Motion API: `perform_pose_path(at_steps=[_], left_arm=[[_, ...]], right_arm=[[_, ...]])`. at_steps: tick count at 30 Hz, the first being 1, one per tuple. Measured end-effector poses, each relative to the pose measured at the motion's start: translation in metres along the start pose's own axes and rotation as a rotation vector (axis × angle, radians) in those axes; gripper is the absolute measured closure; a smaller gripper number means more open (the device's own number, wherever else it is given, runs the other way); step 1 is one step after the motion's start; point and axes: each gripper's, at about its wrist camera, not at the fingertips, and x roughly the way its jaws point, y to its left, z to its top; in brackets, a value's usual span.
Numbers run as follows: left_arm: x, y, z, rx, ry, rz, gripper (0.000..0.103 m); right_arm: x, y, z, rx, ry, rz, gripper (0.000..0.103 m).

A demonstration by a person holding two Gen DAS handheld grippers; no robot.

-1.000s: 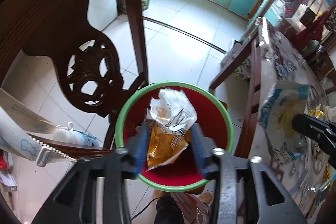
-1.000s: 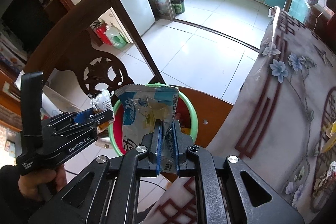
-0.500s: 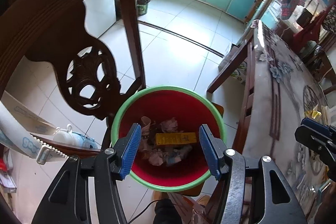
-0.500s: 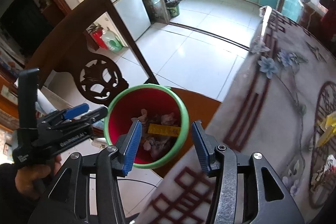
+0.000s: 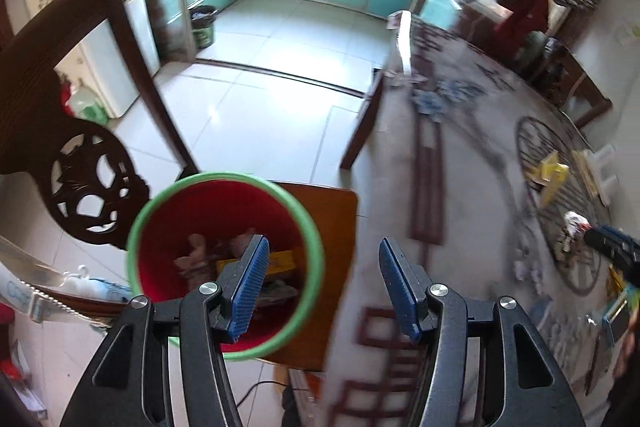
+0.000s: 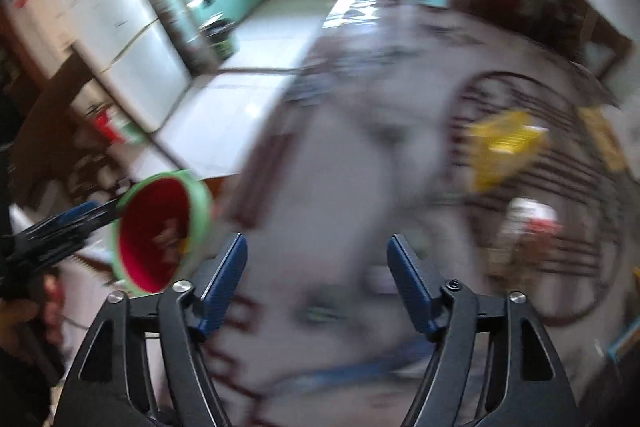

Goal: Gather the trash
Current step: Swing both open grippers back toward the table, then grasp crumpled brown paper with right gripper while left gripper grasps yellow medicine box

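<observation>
A red bin with a green rim stands on a wooden chair seat beside the table and holds several crumpled wrappers. My left gripper is open and empty, just right of the bin's mouth. My right gripper is open and empty over the table; its view is blurred. The bin also shows there at the left. Yellow wrappers and a white and red scrap lie on the table. The right gripper's tip shows near that scrap.
The table has a patterned grey cloth with dark red lines. A carved wooden chair back stands left of the bin. White tiled floor leads to a kitchen with teal cabinets. More small litter lies at the table's right edge.
Both grippers opened and dropped their wrappers into the bin. Both have since swung right, away from the bin and over the table.
</observation>
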Motion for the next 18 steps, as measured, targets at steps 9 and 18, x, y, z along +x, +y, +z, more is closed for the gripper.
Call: perform_pose_path(at_steps=[9, 18], left_arm=[[-0.001, -0.124, 0.008, 0.140, -0.007, -0.056, 0.047], [0.030, -0.274, 0.040, 0.378, 0.000, -0.150, 0.038]], right_arm=[[0.038, -0.138, -0.003, 0.174, 0.087, -0.109, 0.021], [0.067, -0.169, -0.023, 0.157, 0.157, 0.078, 0.059]])
